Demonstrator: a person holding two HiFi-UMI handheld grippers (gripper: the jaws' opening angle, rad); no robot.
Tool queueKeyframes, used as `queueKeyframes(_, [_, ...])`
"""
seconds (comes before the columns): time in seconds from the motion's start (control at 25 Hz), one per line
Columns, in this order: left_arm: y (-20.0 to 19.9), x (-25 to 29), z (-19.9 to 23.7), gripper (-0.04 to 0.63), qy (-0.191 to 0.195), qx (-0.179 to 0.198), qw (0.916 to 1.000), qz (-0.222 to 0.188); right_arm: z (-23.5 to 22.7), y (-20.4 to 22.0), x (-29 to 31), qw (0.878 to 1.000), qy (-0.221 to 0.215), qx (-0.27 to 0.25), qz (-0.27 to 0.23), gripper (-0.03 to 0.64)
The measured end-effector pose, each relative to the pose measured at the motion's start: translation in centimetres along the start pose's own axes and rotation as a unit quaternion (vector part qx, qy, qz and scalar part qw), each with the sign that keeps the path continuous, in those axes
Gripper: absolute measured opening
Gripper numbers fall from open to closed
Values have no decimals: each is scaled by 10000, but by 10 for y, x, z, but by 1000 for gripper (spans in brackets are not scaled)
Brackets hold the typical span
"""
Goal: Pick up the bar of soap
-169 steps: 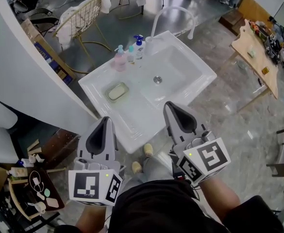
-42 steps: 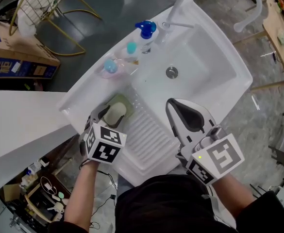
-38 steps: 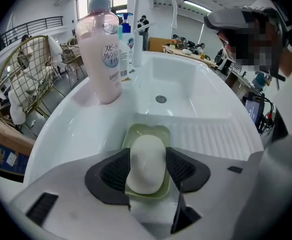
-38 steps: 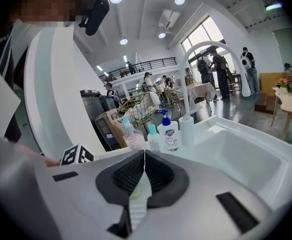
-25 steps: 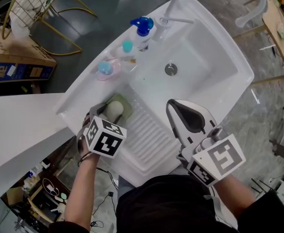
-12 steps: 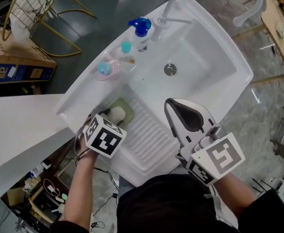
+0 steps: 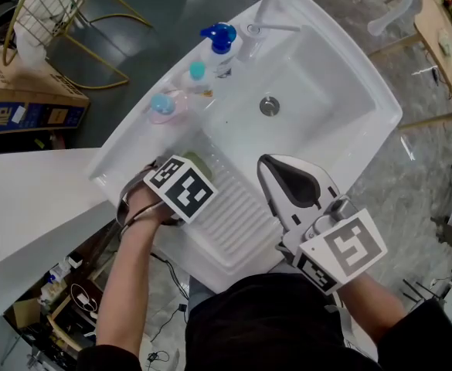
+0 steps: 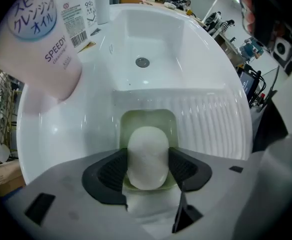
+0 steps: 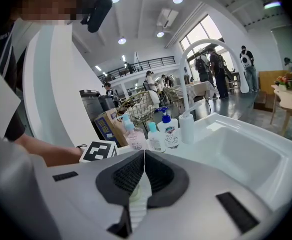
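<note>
Green dish [image 8: 148,119] bears a pale, rounded soap bar [image 8: 147,151] clamped by left tool [image 8: 147,168].

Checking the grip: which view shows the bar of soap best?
Left gripper view: the bar of soap sits between the left gripper's jaws. In the head view that gripper hides it; the right gripper view doesn't show it clearly.

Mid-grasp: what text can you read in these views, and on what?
"スピーディ クレンジング オイル", "SPEEDY": pink bottle.
"99": label of the bottle beside it; the rest is blurred.
Barcode digits on the pink bottle: too small to read.
Blue print on the cardboard box: too blurred to read.
Bar of soap between the left gripper's jaws: no print visible.
</note>
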State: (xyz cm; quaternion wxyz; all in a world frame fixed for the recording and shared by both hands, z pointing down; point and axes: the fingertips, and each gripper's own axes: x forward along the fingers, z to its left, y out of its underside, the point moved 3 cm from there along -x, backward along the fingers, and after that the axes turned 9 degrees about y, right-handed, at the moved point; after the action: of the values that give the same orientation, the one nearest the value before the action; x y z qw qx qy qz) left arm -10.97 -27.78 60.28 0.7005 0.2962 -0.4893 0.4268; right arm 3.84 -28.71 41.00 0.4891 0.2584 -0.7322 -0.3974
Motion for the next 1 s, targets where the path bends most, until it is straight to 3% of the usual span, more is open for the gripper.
queueKeyframes(0.64, [-3, 2, 8, 253, -220, 21, 9992, -322, -4, -7, -16, 9996, 206, 42, -196, 9])
queueKeyframes(0.88, [4, -3, 6, 253, -239, -250, 9937, -1069, -1, -13, -30, 9991, 245, 3, -338, 9])
queueKeyframes(1.0, [4, -9, 12, 253, -323, -328, 9911, -1247, -3, -18, -36, 9987, 293, -13, -428, 9])
